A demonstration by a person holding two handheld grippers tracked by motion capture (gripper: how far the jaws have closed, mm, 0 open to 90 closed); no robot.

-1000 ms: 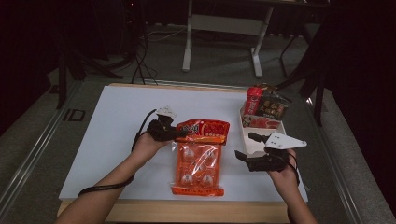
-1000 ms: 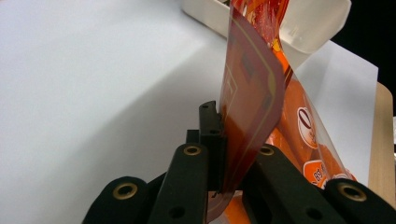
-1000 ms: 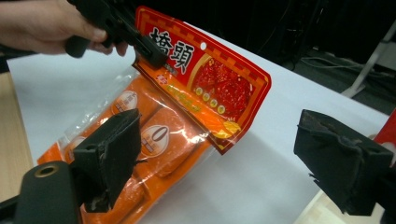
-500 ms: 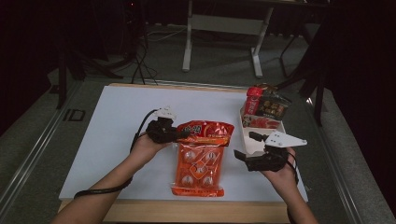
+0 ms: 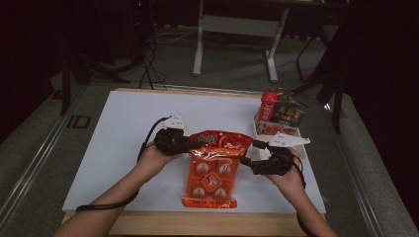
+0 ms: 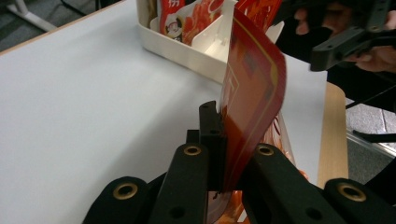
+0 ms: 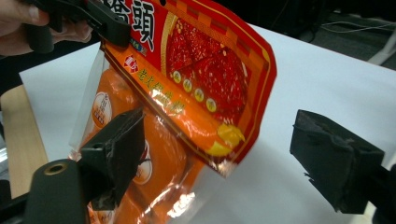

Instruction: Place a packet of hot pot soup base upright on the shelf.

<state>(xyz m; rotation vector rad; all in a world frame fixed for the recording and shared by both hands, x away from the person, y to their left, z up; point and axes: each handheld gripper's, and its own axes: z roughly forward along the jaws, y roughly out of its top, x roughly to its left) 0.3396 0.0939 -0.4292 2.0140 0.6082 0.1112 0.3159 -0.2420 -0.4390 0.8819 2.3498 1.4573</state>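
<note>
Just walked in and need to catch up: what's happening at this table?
A person holds a gripper in each hand over a white table. The left gripper is clamped on the red top edge of an orange snack bag, lifting that end. The right gripper, jaws open and just narrowed a little, sits beside the bag's other top corner without pressing on it. A white tray with other snack packets stands to the right.

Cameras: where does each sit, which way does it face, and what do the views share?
High view: above the person's side, facing forward and down on the table; both forearms, left gripper, right gripper.
Left gripper view: rides the left gripper, facing the white tray; its jaws clamp the snack bag.
Right gripper view: rides the right gripper, jaws apart, facing the bag's printed front.
Shared: bag, table and the opposite gripper.
</note>
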